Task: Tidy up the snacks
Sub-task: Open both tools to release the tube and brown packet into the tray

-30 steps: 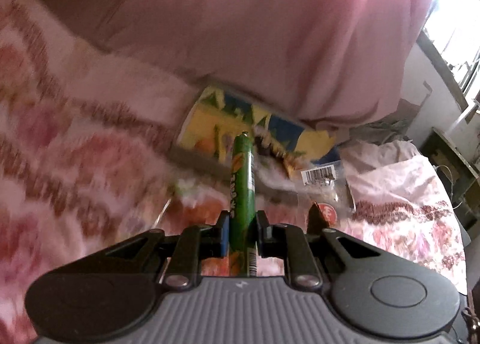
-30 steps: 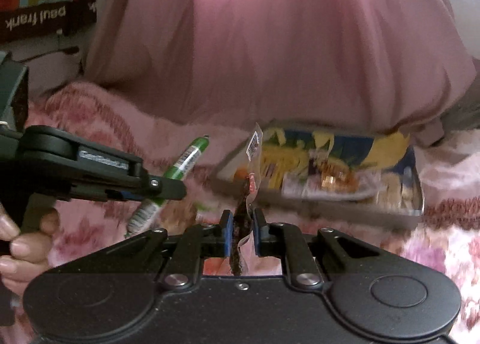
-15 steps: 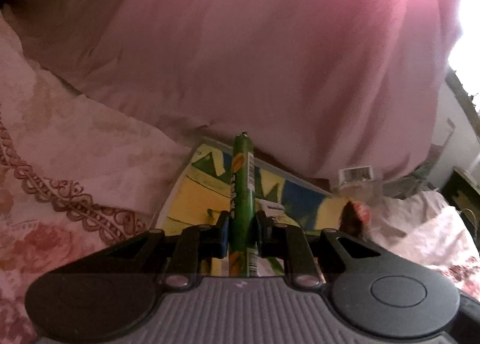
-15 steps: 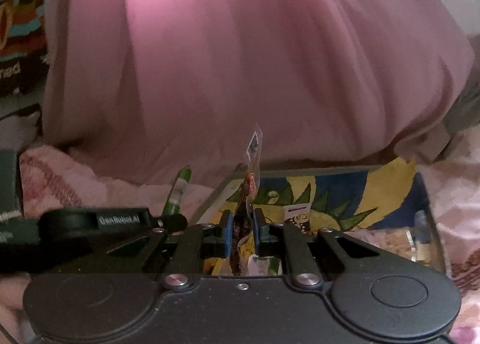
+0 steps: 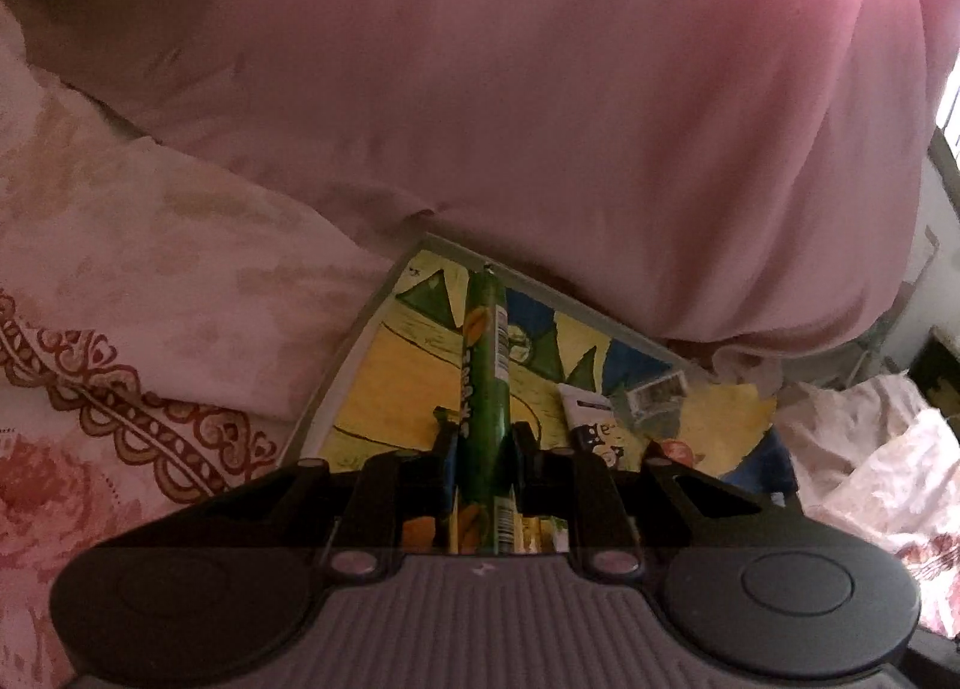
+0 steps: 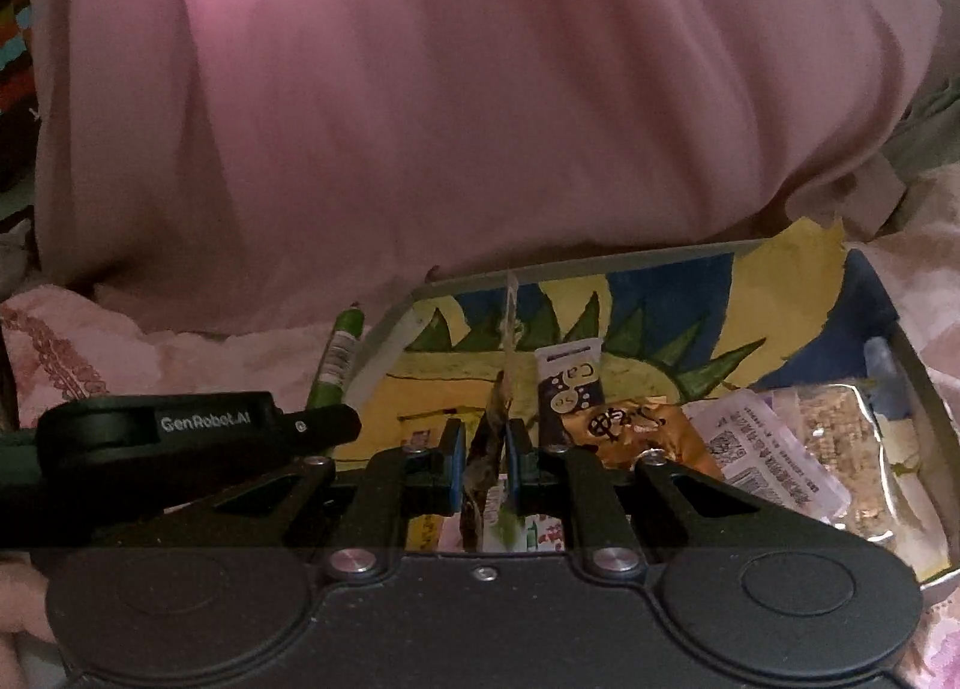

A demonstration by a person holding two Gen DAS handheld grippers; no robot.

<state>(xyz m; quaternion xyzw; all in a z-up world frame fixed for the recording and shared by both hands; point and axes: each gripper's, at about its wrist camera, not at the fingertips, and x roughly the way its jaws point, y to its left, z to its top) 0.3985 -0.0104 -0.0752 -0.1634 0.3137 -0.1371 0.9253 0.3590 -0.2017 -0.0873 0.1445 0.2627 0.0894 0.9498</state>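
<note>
A large pink fabric mass (image 5: 540, 89) fills the upper half of both views, rising directly behind a shallow grey-rimmed tray (image 6: 924, 389) whose floor carries a yellow, blue and green sun drawing; the tray rests on pale pink floral bedding (image 5: 150, 269). The left gripper (image 5: 483, 437) is clamped on a slim green cylindrical snack tube (image 5: 485, 365), held lengthwise over the tray's left part, its tip toward the far rim. The right gripper (image 6: 485, 437) is closed on a thin crinkled transparent snack wrapper (image 6: 504, 365) standing upright above the tray's left half. Only the right wrist view shows the tray's right end, stacked with a clear packet of beige crumbly snack (image 6: 840, 437), a white printed packet (image 6: 762, 449) and a gold foil packet (image 6: 636, 425). A small white-and-dark sachet (image 6: 570, 383) lies near the tray's centre.
</note>
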